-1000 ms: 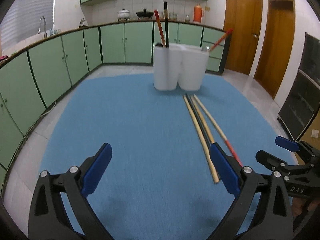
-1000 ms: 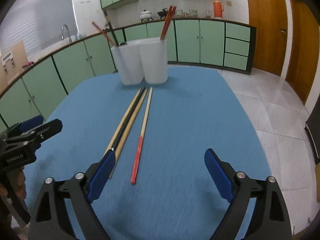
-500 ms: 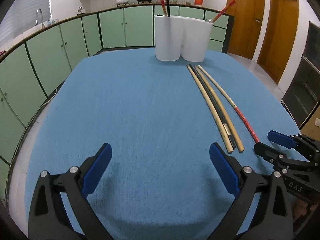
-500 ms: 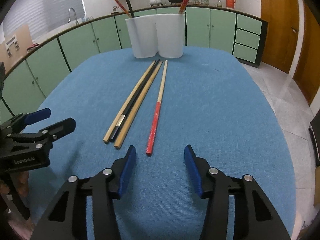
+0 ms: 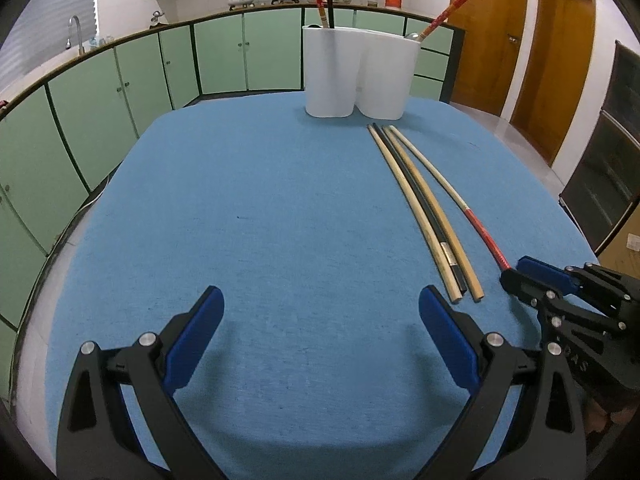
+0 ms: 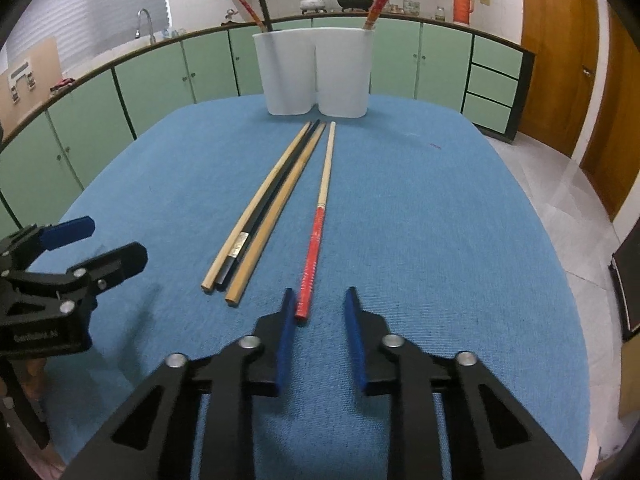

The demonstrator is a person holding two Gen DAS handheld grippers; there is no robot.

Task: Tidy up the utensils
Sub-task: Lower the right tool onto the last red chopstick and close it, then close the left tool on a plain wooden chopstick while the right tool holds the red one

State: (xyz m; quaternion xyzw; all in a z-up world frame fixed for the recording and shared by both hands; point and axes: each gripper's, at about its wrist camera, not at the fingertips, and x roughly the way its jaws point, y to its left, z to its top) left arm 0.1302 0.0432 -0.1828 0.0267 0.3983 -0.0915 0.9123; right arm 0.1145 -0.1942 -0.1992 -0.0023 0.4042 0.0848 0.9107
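Right gripper (image 6: 318, 312): its fingers have narrowed a lot compared with one second ago, from wide spread to a small gap; they are not yet pressed on anything.
Red-handled chopstick (image 6: 316, 236): it lies flat on the desk (image 6: 440, 220), and its red end sits just inside the gap, close to the left finger; I cannot tell if it touches the pad.
What changed: the right gripper came forward and lower, so the red end that was well ahead of the fingertips is now between them.
Left gripper (image 5: 320, 308): fingers spread wide as before, nothing between them, only blue cloth ahead.
Other three chopsticks (image 6: 260, 224): they lie together just left of the right fingers, the ends near the fingertips but outside the gap.
White holder (image 6: 316, 72): far ahead of both fingers, with some chopsticks already standing in it.
Meaning for the task: in my judgement the grasp of the red-handled chopstick is prepared; closing comes next, then the carry to the holder.
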